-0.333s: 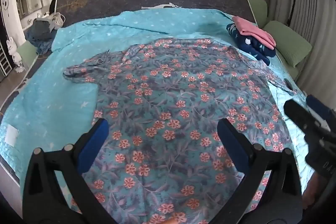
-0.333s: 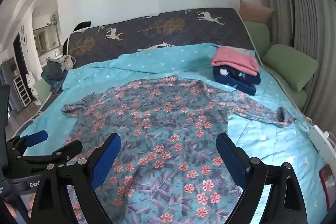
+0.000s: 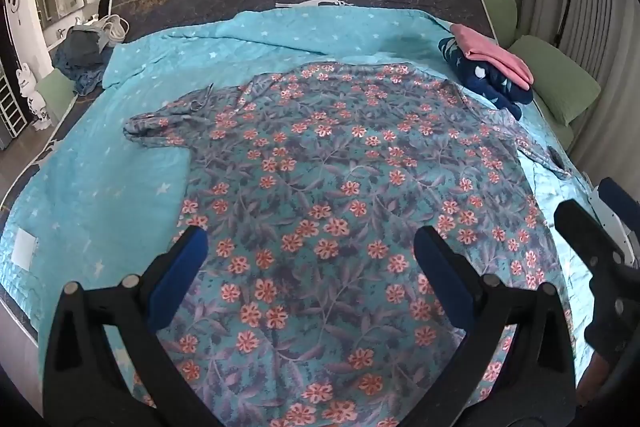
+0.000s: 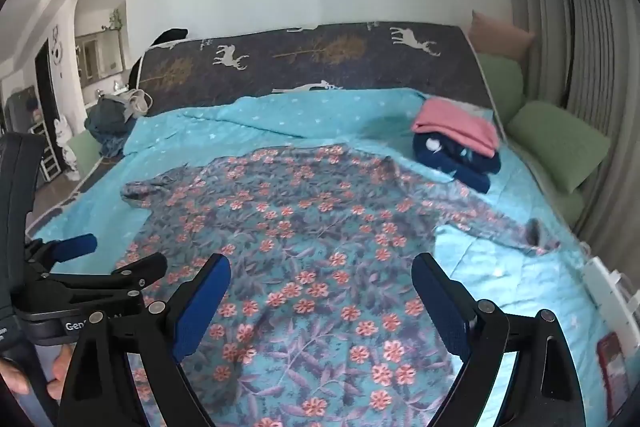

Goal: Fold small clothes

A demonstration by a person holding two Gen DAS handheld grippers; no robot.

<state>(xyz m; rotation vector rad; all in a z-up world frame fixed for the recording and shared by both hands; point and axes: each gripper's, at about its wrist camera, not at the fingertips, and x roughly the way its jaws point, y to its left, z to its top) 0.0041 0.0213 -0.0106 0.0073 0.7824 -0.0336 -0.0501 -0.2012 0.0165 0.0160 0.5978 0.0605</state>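
Both grippers, left [image 3: 306, 247] and right [image 4: 322, 277], are spread wide with nothing between the pads, just hovering over the near end of the one floral shirt [image 3: 340, 179] that's laid out flat on the teal blanket [image 3: 100, 187]. Further back on the right there's a stack [image 4: 456, 143] of two folded pieces, pink on navy, then two green pillows [image 4: 560, 143] past the edge.

I see open room over the flat floral dress [image 3: 340, 195] and the blanket [image 3: 100, 195] to its left, while a stack of folded clothes [image 3: 490, 67] blocks the far right corner.
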